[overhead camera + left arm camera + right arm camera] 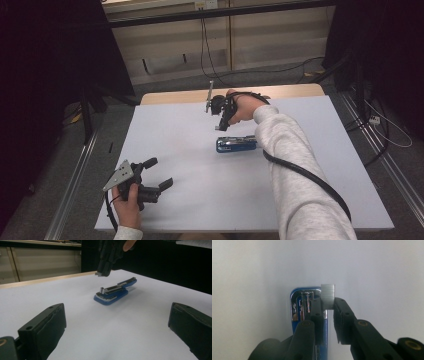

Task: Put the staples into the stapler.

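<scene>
The work in hand is loading a stapler. The stapler (236, 144) lies near the middle of the white table (170, 140), its blue base flat on the surface and its top swung open so that the metal channel is bare; in the left gripper view (113, 291) it lies with its hinge end to the far right.

The right gripper (222, 126) hangs above and just beyond the stapler, pointing down. Its jaws are clamped on a small strip of staples (328, 295), which sticks out past the fingertips. From the right gripper view the strip sits just right of the open channel (305, 305), near the stapler's front end, and apart from it; how high above the channel it hangs is hard to judge from that view, though the left gripper view shows the jaw tips clearly off the stapler.

The left gripper (157, 172) rests at the near left of the table, well apart from the stapler, with its jaws wide apart and nothing between them.

So the step looks to be the carry of the strip to the channel, with the placing not yet done. The next move calls for shifting the strip sideways over the channel, lining its length up with the groove, lowering it in, and only then releasing. The left gripper may need to steady the base, since the stapler lies loose.
</scene>
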A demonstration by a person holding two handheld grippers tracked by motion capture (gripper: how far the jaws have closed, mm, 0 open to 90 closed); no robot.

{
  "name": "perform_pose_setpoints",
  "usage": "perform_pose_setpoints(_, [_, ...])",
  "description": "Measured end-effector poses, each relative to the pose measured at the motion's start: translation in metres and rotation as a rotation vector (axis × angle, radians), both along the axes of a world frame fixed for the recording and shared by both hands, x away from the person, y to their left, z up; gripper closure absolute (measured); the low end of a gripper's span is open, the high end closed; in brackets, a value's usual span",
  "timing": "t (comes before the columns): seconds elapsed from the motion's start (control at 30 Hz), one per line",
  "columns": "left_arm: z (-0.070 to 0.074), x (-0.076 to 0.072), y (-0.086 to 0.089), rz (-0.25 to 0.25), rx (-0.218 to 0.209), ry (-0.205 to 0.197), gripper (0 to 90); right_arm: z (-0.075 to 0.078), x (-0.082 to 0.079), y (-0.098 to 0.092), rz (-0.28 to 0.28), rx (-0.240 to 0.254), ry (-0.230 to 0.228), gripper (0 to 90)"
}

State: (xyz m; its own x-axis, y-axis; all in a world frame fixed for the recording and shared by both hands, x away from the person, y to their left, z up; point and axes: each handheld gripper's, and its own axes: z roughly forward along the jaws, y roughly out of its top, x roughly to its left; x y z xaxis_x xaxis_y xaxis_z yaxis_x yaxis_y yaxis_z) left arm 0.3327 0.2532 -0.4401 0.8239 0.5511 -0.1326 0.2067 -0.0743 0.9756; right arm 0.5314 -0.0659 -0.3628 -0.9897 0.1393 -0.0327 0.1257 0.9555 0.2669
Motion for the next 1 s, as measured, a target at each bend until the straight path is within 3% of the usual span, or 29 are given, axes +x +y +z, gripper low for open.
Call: perform_pose_setpoints(1.0, [0.0,0.0,0.0,0.011,-0.008,0.007,1.6,-0.006,-0.013,-0.001,0.003,-0.002,0.031,78.7])
